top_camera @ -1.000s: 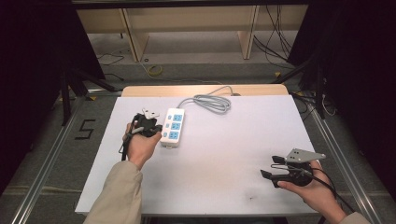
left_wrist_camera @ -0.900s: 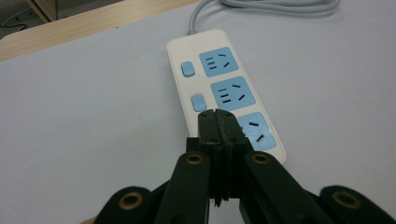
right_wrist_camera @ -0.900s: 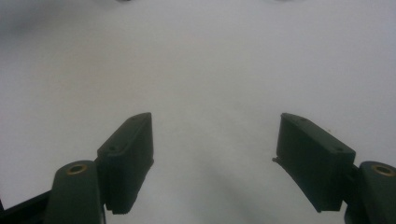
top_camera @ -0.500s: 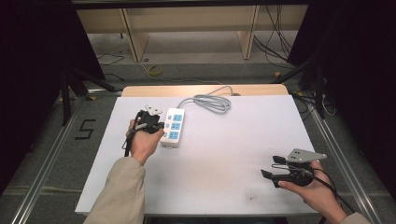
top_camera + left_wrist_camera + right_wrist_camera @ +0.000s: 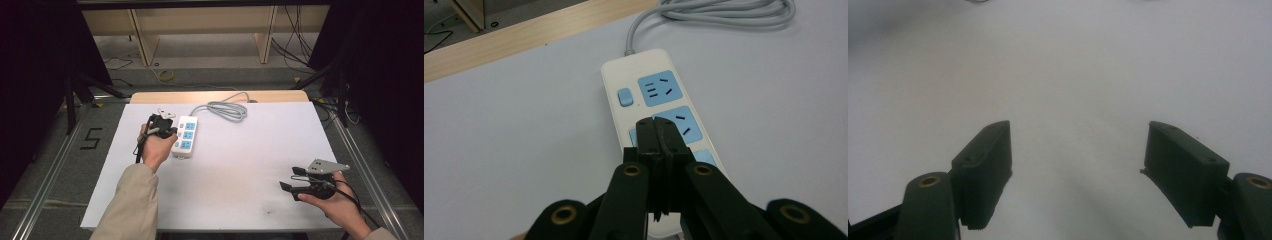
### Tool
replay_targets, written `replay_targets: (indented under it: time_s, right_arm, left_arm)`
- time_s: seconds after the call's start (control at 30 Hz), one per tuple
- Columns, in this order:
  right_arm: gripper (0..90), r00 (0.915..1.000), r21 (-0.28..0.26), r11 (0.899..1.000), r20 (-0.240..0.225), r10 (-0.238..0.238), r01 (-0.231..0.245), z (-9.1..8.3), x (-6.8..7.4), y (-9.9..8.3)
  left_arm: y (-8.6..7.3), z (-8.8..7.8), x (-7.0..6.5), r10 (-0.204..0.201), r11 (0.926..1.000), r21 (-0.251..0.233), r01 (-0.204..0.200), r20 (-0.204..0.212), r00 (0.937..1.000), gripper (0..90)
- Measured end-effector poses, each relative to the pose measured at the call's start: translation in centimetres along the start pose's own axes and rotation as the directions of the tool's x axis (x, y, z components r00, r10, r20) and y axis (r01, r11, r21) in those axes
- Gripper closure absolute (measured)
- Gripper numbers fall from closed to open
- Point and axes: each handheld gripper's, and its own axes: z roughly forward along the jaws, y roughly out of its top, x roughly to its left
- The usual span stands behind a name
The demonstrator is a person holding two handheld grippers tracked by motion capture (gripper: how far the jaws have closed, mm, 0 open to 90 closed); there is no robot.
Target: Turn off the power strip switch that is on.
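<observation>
Hovering over power strip (image 5: 659,120), perhaps touching

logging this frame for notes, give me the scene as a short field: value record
surface: white table
object: white power strip with blue sockets, lying flat
cord: grey cable coiled at the far end of the strip
left gripper: jaws shut, tips over the strip's middle socket; contact cannot be told
right gripper: jaws open, holding nothing, over bare table near the right front
</observation>
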Motion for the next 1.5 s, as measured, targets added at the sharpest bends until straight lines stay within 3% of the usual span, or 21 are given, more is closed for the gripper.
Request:
replay_targets:
  time_s: [0.43,0.73,1.5]
  right_arm:
    - [27.4,1.0,-0.001,1.0,0.002,0.0,0.0,0.0,0.0,0.0]
    - [27.4,1.0,0.002,1.0,0.0,-0.003,0.003,0.0,0.0,0.0]
    - [27.2,1.0,0.007,1.0,0.0,-0.006,0.006,0.0,0.1,0.0]
  left_arm:
    - [0.3,0.7,0.4,-0.004,0.9999,0.014,0.004,-0.006,1.0,90.0]
    - [0.4,1.2,0.3,0.022,0.9994,0.026,-0.022,-0.008,0.9997,90.0]
    - [0.7,2.7,0.7,-0.01,0.999,0.043,0.011,-0.016,0.9998,89.9]
